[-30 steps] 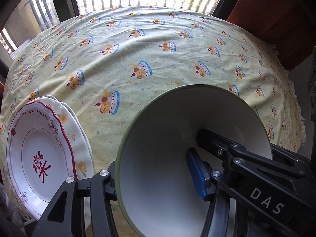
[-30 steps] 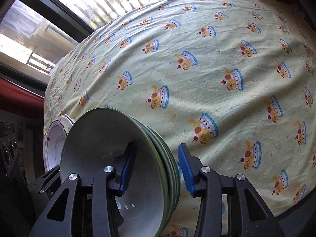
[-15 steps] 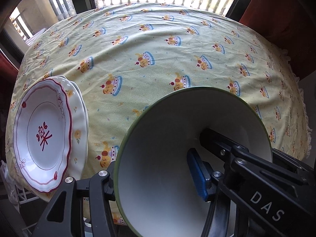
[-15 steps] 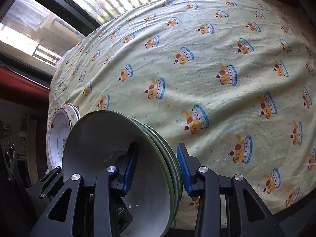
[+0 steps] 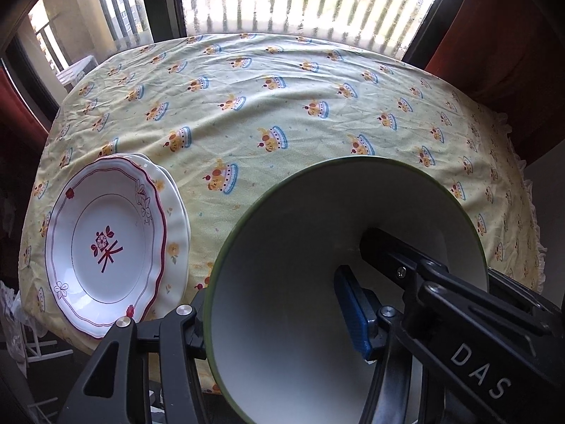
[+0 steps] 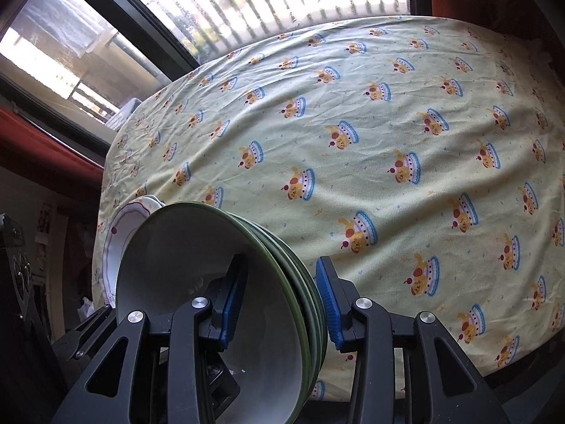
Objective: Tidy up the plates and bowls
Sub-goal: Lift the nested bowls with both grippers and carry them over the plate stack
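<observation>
A: Left side first, what's on the table?

B: Plate stack (image 5: 106,243) at the left edge of the table (image 5: 282,113), near its front corner. Top plate is white, scalloped, red rim, red flower in the middle. At least one more plate under it with small yellow flowers. In the right wrist view the plates (image 6: 118,233) peek out behind the bowls.

A: Cloth?

B: Pale yellow tablecloth (image 6: 388,141) with a repeated cake print, wrinkled, covering the whole top. Window with vertical bars (image 5: 300,0) beyond the far edge.

A: Left gripper?

B: Left gripper (image 5: 279,321) is pinching the bowl stack (image 5: 289,318) by its wall: blue pad (image 5: 353,314) inside the top bowl, the other finger outside against the left of the rim. Jaws partly spread, held apart by the bowls.

A: Bowls where?

B: Off the cloth, tilted, over the front edge of the table, right of the plates. White inside, green rims.

A: Right gripper?

B: Right gripper (image 6: 280,302) clamps the same bowl stack (image 6: 197,282) on its opposite side. One blue pad inside the top bowl, the other outside against the nested green rims, several bowls between them. Exact count, can't tell.

A: Rest of the table?

B: Just cloth, out to the frilled right edge.
</observation>
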A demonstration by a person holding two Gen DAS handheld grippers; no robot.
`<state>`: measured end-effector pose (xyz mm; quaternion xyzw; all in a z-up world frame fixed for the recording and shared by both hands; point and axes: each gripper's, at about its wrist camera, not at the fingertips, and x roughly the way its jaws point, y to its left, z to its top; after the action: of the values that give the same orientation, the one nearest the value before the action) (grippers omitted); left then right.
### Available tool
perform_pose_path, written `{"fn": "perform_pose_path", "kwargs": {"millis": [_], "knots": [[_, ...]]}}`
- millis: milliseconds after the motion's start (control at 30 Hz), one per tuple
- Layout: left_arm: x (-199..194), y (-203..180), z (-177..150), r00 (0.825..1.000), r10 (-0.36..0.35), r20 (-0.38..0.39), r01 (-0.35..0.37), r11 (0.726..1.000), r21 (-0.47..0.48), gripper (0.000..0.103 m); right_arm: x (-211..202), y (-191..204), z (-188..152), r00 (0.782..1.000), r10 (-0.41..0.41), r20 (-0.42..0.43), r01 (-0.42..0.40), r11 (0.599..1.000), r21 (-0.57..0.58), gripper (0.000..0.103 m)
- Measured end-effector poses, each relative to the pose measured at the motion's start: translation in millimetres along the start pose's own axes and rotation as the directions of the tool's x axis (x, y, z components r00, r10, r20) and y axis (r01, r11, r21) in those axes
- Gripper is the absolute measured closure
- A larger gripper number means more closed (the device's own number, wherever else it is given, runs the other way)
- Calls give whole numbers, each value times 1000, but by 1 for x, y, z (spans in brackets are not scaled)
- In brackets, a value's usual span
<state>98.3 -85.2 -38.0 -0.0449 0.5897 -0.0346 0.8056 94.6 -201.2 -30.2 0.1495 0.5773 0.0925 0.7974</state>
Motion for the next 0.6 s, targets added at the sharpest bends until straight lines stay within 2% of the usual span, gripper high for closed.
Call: {"fn": "perform_pose_path", "kwargs": {"millis": [600], "knots": [[-22,105,20,998,-53,35,53,998,16,45,17,112,1,994,-80,73,81,997,-8,59]]}}
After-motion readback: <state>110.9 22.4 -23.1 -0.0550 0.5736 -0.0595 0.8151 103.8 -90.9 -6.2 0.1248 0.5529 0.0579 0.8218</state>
